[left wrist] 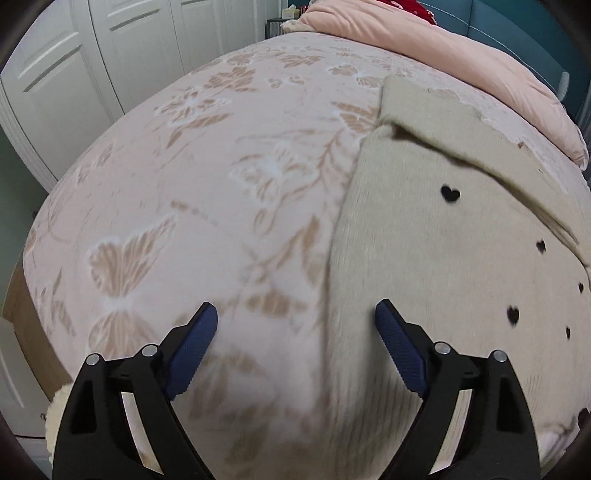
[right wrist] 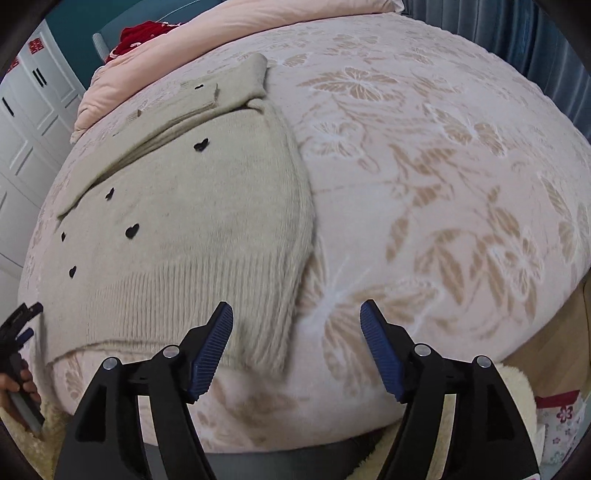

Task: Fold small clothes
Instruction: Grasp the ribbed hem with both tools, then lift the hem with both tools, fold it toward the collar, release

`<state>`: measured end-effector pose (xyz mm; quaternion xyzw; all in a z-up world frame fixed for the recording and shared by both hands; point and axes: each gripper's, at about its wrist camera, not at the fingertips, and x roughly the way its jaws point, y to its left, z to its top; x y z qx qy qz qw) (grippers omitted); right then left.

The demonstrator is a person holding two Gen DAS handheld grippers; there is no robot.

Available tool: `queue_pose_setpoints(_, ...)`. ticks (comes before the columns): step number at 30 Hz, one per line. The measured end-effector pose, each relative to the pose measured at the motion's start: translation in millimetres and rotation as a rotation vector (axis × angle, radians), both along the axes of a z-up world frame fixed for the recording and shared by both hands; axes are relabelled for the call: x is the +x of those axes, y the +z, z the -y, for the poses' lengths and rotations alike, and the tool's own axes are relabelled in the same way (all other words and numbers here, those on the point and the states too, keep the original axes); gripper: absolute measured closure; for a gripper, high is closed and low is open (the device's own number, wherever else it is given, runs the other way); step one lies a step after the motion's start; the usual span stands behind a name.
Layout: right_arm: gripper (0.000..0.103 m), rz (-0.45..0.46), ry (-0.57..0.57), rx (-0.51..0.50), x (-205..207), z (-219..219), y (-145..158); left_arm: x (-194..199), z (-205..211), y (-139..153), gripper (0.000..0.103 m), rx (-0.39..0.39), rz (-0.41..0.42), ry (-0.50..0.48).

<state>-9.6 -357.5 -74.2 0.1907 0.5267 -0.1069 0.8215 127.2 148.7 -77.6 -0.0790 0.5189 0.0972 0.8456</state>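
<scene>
A small beige knit sweater (left wrist: 443,240) with black heart shapes lies flat on the bed, one sleeve folded across its top. It also shows in the right wrist view (right wrist: 192,229), ribbed hem nearest me. My left gripper (left wrist: 295,321) is open and empty, just above the sweater's left edge near the hem. My right gripper (right wrist: 295,321) is open and empty, just above the hem's right corner. The left gripper also shows at the far left of the right wrist view (right wrist: 20,325).
The bed has a pink blanket with a tan butterfly pattern (left wrist: 184,221). A pink duvet (left wrist: 461,48) and something red (right wrist: 142,35) lie at the head. White wardrobe doors (left wrist: 74,74) stand to the left. A cream fluffy rug (right wrist: 513,384) lies below the bed.
</scene>
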Motion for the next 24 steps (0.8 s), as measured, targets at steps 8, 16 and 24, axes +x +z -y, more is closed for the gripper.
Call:
queue_pose_setpoints(8,0.022,0.017,0.001,0.106,-6.0,-25.5,-16.8,-45.9,14.6,-8.0,0.005,-0.283,0.003,0.002)
queue_pose_setpoints(16,0.022,0.072,-0.031,0.244,0.8,-29.8,-15.7,-33.7,32.3,-4.2,0.015,-0.309,-0.002,-0.011)
queue_pose_setpoints(24,0.095,0.058,-0.068,0.260,24.3,-16.1,-10.5,-17.6,32.7,4.4,0.092,-0.332,-0.063,-0.017)
